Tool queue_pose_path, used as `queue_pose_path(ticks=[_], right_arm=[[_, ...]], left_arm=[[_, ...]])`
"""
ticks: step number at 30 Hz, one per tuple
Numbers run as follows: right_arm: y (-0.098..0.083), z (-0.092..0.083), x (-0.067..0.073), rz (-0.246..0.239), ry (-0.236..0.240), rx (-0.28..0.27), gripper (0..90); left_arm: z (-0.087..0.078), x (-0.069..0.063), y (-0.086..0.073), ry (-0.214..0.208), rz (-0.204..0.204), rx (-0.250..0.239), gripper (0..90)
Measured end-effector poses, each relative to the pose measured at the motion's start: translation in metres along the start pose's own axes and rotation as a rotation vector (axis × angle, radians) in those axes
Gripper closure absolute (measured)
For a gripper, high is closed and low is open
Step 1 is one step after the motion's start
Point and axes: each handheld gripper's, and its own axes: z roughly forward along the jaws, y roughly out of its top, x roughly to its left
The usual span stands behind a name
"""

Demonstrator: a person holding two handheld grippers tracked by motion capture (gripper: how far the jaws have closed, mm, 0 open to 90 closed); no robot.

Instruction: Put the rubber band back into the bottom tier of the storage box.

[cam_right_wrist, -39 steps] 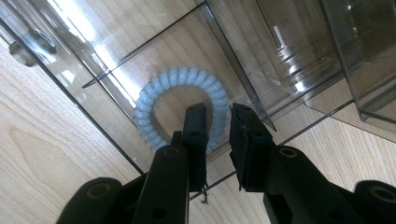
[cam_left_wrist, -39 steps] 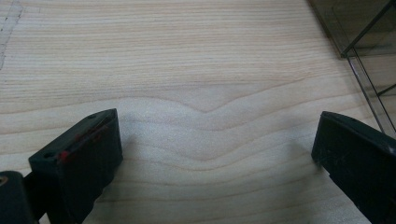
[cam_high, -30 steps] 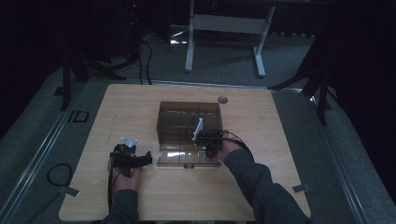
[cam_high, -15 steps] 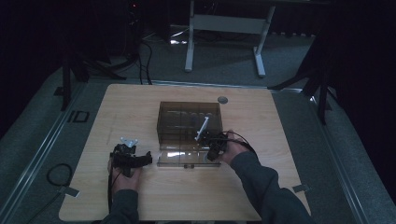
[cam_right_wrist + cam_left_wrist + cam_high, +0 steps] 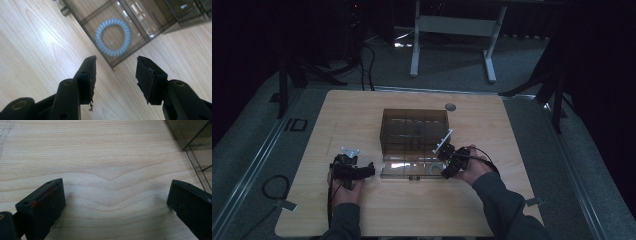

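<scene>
L gripper (image 5: pixel 371 170) spread, on bare table (image 5: pixel 362 115) nr front-left | R gripper (image 5: pixel 446 172) spread, empty, at drawer's front-right corner | blue coil ring (image 5: pixel 113 37) lies in pulled-out drawer (image 5: pixel 407 169) of smoky box (image 5: pixel 414 131), mid-table

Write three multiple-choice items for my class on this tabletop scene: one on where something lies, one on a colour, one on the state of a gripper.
1. Where does the coiled ring lie?
A. inside the pulled-out drawer
B. on top of the smoky plastic box
C. between the left gripper's jaws

2. What colour is the ring?
A. red
B. pale blue
C. black

3. How does the right gripper stand?
A. shut on the ring
B. shut on nothing
C. open

Answers: 1 A, the ring lies flat within the drawer's walls. 2 B, the right gripper view shows it pale blue. 3 C, its jaws stand apart, short of the drawer's corner.
</scene>
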Motion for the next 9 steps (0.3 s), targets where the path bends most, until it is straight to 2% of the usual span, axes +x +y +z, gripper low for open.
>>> queue_pose_path(ticks=[4, 9], right_arm=[[-0.009, -0.001, 0.000, 0.010, -0.010, -0.017, 49.9], [-0.029, -0.001, 0.000, 0.040, -0.030, -0.049, 48.3]], left_arm=[[0.000, 0.000, 0.000, 0.000, 0.002, 0.002, 1.6], [0.000, 0.000, 0.000, 0.000, 0.003, 0.002, 1.6]])
